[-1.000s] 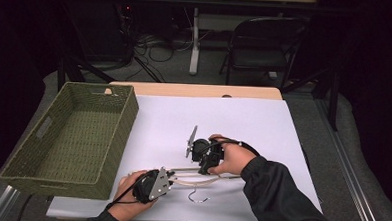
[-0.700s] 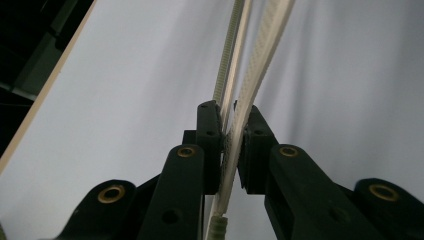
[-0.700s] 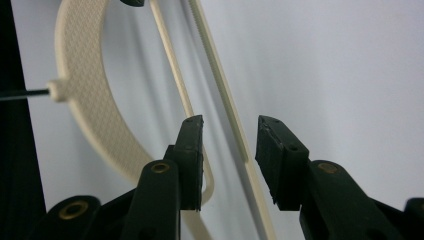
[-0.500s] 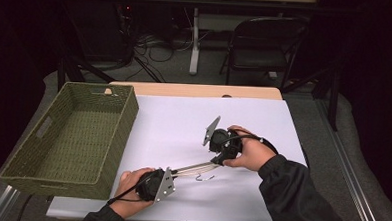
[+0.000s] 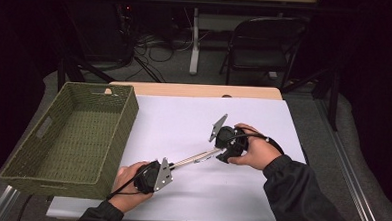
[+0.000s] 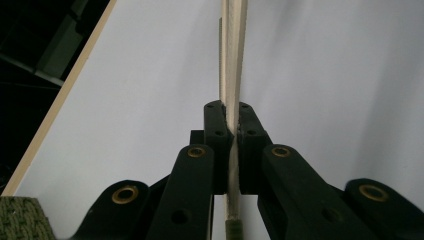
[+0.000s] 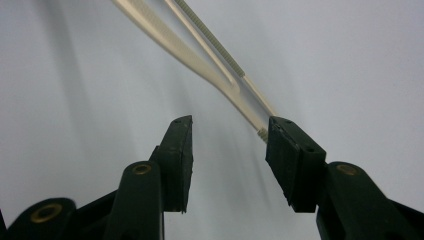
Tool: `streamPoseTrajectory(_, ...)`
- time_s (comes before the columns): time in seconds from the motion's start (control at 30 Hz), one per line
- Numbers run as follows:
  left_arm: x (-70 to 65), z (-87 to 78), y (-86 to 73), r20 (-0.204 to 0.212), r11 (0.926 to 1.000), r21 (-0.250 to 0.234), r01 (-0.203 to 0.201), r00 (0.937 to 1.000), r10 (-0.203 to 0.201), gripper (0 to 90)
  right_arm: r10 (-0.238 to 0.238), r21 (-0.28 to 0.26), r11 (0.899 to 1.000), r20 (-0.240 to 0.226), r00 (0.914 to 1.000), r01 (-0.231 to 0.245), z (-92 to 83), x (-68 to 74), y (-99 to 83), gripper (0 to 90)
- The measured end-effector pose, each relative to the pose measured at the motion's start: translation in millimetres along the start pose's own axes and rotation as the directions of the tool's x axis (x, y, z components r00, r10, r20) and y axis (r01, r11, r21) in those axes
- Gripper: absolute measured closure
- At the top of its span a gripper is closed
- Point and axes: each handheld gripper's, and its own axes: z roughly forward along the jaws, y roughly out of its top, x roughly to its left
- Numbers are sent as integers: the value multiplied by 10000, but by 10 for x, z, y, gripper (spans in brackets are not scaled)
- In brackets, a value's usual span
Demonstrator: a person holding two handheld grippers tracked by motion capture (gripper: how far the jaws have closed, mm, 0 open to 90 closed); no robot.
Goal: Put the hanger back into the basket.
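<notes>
Handover step in hand. The left gripper (image 6: 229, 131) is clamping one end of the cream-coloured tongs (image 5: 192, 160), its jaws pressed flat against the two blades with no gap showing in the left gripper view. The tongs (image 6: 233, 60) are running straight out from those jaws, held just above the white table (image 5: 183, 120) and pointing away from the woven basket (image 5: 57, 139).

The right gripper (image 7: 227, 155) is letting go: its jaws have just been opening and are standing apart. In the right gripper view the tip of the tongs (image 7: 200, 57) is ending right at the inner face of the right-hand jaw; whether it is touching that pad I cannot tell, but nothing is squeezing it. In the high view the right gripper (image 5: 221, 150) is sitting at the far end of the tongs from the basket, the right hand (image 5: 255, 150) behind it.

Judgement: the tongs are now being carried by the left gripper alone, and the basket, empty and to the left of the tongs, looks like the destination.

Next move calls for:
- right gripper backing clear of the tip along the line of the tongs, so it is not knocking the free end sideways;
- left gripper keeping firm pressure, since the whole length is hanging off one end and may droop or swivel;
- swinging the tongs toward the basket, lifting the free end over its near wall before releasing.
</notes>
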Motion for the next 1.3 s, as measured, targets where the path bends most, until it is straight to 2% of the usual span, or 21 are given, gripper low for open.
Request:
streamPoseTrajectory(0.27,67,-12,-22,-163,9979,127,635,9979,-633,873,119,4,9999,173,9998,-119,-21,-21,-45,507)
streamPoseTrajectory(0.33,111,-16,-31,-190,9937,177,1108,9937,-1104,873,233,-97,9997,227,9995,-231,-26,-22,-78,501)
streamPoseTrajectory(0.4,127,-17,-33,-247,9923,201,1219,9923,-1214,873,260,-61,9996,229,9994,-259,-23,-23,-91,500)
streamPoseTrajectory(0.5,212,-10,-38,-241,9827,270,1830,9829,-1824,873,290,-86,9995,254,9993,-288,-6,-22,-133,499)
streamPoseTrajectory(0.53,212,-10,-38,-241,9827,270,1830,9829,-1824,873,290,-86,9995,254,9993,-288,-6,-22,-133,499)
streamPoseTrajectory(0.57,239,-8,-40,-255,9797,257,1988,9798,-1982,873,308,-119,9995,252,9992,-305,-1,-21,-141,497)
streamPoseTrajectory(0.6,292,-3,-42,-240,9719,262,2341,9721,-2335,873,363,-100,9993,238,9991,-361,0,-12,-153,495)
streamPoseTrajectory(0.77,412,44,-8,-231,9497,315,3116,9501,-3109,873,390,-167,9991,257,9989,-385,-9,-4,-168,493)
streamPoseTrajectory(0.8,435,56,1,-209,9455,336,3240,9460,-3234,873,437,-210,9988,261,9987,-432,-10,0,-170,493)
streamPoseTrajectory(0.83,435,56,1,-209,9455,336,3240,9460,-3234,873,465,-211,9987,251,9986,-459,-13,3,-171,493)
streamPoseTrajectory(0.87,456,64,10,-166,9409,366,3368,9416,-3364,873,465,-211,9987,251,9986,-459,-13,3,-171,493)
streamPoseTrajectory(0.93,495,81,31,-113,9305,404,3641,9313,-3640,873,453,-207,9988,283,9986,-448,-21,12,-171,489)
streamPoseTrajectory(0.97,548,94,58,-3,9170,522,3955,9182,-3961,873,447,-275,9987,314,9985,-438,-21,21,-173,484)
streamPoseTrajectory(1.07,622,122,110,-44,9056,635,4194,9075,-4200,873,435,-359,9985,279,9987,-425,-35,43,-177,475)
streamPoseTrajectory(1.1,646,133,129,-20,9003,611,4309,9021,-4316,873,443,-387,9983,258,9987,-433,-37,50,-181,467)
streamPoseTrajectory(1.13,646,133,129,-20,9003,611,4309,9021,-4316,873,443,-387,9983,258,9987,-433,-37,50,-181,467)
streamPoseTrajectory(1.17,700,147,167,36,8967,606,4384,8983,-4394,874,464,-393,9982,292,9985,-452,-39,61,-190,458)
streamPoseTrajectory(1.3,801,146,255,-61,8900,539,4527,8915,-4531,874,663,-493,9967,236,9975,-651,-37,55,-225,430)
